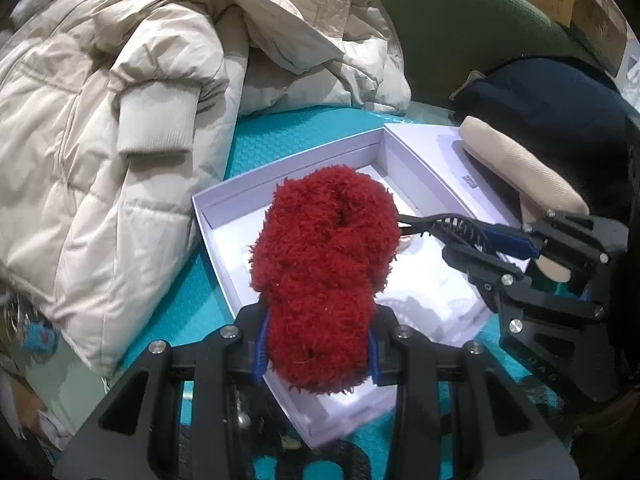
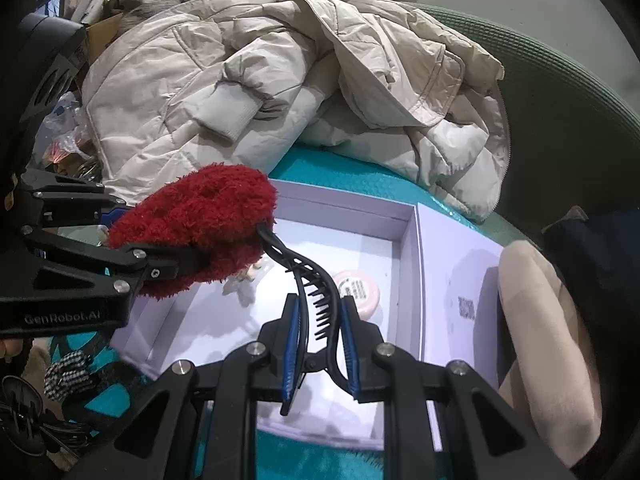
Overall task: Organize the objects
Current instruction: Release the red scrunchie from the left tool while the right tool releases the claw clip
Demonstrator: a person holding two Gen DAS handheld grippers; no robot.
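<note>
My left gripper is shut on a fluffy red scrunchie and holds it above an open white box. My right gripper is shut on a black toothed hair clip, whose tip touches the red scrunchie. In the left wrist view the clip reaches in from the right, held by the right gripper. Inside the box lie a small pink round item and a small pale trinket.
A cream puffer jacket is heaped behind and left of the box on a teal mat. A beige fabric roll lies on the box lid at right. A dark navy cushion and a green chair back stand behind. A houndstooth scrunchie lies at left.
</note>
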